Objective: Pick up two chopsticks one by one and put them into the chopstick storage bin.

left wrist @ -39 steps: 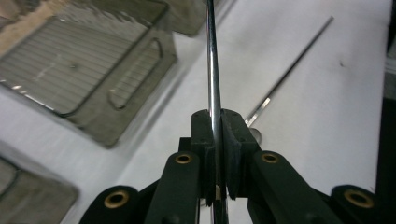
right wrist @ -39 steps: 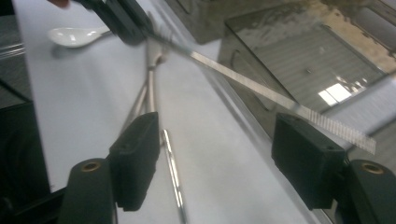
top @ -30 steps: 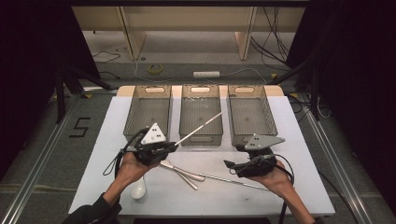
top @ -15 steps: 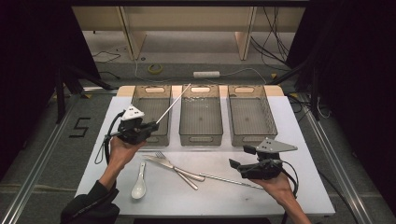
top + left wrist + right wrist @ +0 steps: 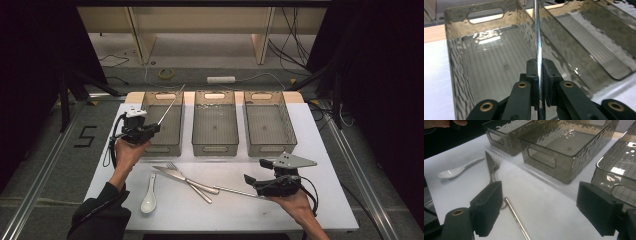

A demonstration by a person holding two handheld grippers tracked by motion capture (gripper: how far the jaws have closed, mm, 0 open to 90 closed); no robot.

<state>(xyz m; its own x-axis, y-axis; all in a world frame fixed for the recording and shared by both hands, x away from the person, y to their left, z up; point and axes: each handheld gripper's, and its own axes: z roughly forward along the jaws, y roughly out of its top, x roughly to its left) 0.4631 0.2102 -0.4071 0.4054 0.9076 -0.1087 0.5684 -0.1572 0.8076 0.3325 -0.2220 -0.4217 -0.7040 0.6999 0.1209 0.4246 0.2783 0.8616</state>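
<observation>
A thin metal stick [image 5: 170,106] slants up over the left smoky plastic bin [image 5: 159,148]. My left gripper [image 5: 150,129] is shut on its lower end, at the bin's near left corner. In the left gripper view the stick [image 5: 537,37] runs up between the pressed pads of that gripper [image 5: 539,62], above the bin's ribbed floor [image 5: 499,65]. My right gripper [image 5: 256,171] stands open near the table's front right; its jaws have just been opening. In the right gripper view a second metal stick [image 5: 516,218] lies on the white table, below and left of the gap of the gripper [image 5: 542,202], untouched.
A knife and fork [image 5: 185,179] lie crossed at the table's front middle, with a white spoon [image 5: 149,197] to their left. The middle bin [image 5: 215,147] and right bin [image 5: 270,145] stand in a row behind. The second stick [image 5: 235,191] lies near the knife.
My left hand has carried the metal stick from the table's middle leftwards and back, to above the left bin. My right gripper has stayed in place at the front right.
</observation>
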